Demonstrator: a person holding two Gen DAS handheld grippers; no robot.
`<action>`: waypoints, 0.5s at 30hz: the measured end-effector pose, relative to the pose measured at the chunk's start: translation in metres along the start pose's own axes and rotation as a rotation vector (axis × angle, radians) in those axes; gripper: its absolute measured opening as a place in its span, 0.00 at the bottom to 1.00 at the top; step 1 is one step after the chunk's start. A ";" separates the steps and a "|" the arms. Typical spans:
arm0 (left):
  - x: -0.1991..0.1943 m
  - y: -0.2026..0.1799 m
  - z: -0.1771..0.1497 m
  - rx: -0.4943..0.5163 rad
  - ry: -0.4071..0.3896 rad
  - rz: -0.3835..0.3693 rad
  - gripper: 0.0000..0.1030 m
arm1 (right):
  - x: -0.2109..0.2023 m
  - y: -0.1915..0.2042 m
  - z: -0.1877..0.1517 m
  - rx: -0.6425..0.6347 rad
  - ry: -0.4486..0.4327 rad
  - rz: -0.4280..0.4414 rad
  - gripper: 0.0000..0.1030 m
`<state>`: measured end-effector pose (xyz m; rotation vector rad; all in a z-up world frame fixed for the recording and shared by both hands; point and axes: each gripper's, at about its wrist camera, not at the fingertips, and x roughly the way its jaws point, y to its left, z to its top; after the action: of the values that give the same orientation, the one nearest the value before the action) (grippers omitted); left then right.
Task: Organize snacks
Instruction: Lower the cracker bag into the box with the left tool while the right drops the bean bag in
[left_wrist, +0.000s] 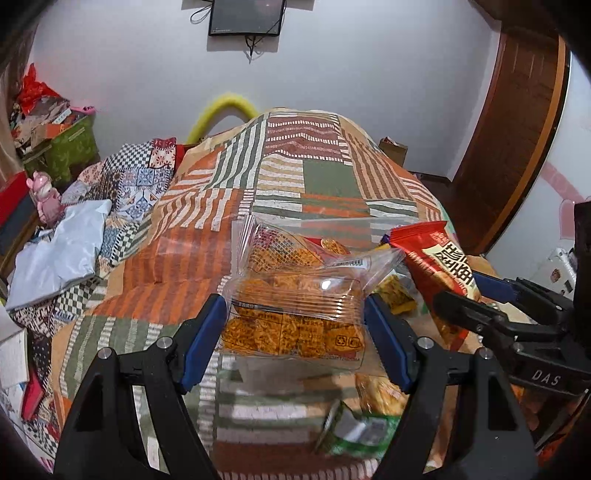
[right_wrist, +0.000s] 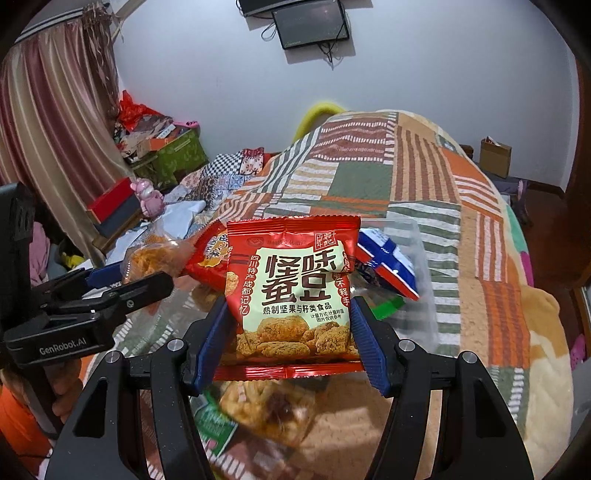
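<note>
The left hand-held gripper (left_wrist: 295, 325) was clamped on a clear pack of orange noodle-snack squares (left_wrist: 295, 314), its blue pads pressing the pack's two sides, and the pack hung clear above the patchwork bedspread (left_wrist: 317, 177). The right hand-held gripper (right_wrist: 288, 332) pinched a red foil bag of coated broad beans (right_wrist: 291, 295) by its lower half, so the bag stood upright with its print facing the camera. Both packs seemed lifted together, probably to carry them toward the clear plastic bin (right_wrist: 424, 280), where a blue-and-red packet (right_wrist: 388, 262) already lay. Beneath the grippers, a green packet (left_wrist: 354, 432) and a pale snack bag (right_wrist: 269, 410) were blurred. The bin's walls were barely traceable, and its floor was hidden behind the red bag.
</note>
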<state>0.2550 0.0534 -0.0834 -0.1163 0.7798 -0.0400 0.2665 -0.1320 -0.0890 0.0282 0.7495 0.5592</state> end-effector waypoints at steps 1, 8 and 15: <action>0.005 0.000 0.000 0.010 -0.005 0.008 0.74 | 0.004 0.001 0.001 -0.006 0.005 -0.003 0.59; 0.028 0.009 0.001 0.004 0.002 -0.012 0.74 | 0.027 0.007 0.009 -0.043 0.026 -0.027 0.59; 0.032 0.011 -0.003 0.034 -0.047 -0.019 0.76 | 0.042 0.006 0.007 -0.052 0.032 -0.015 0.59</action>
<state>0.2753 0.0620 -0.1095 -0.0922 0.7303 -0.0687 0.2936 -0.1051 -0.1091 -0.0345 0.7655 0.5652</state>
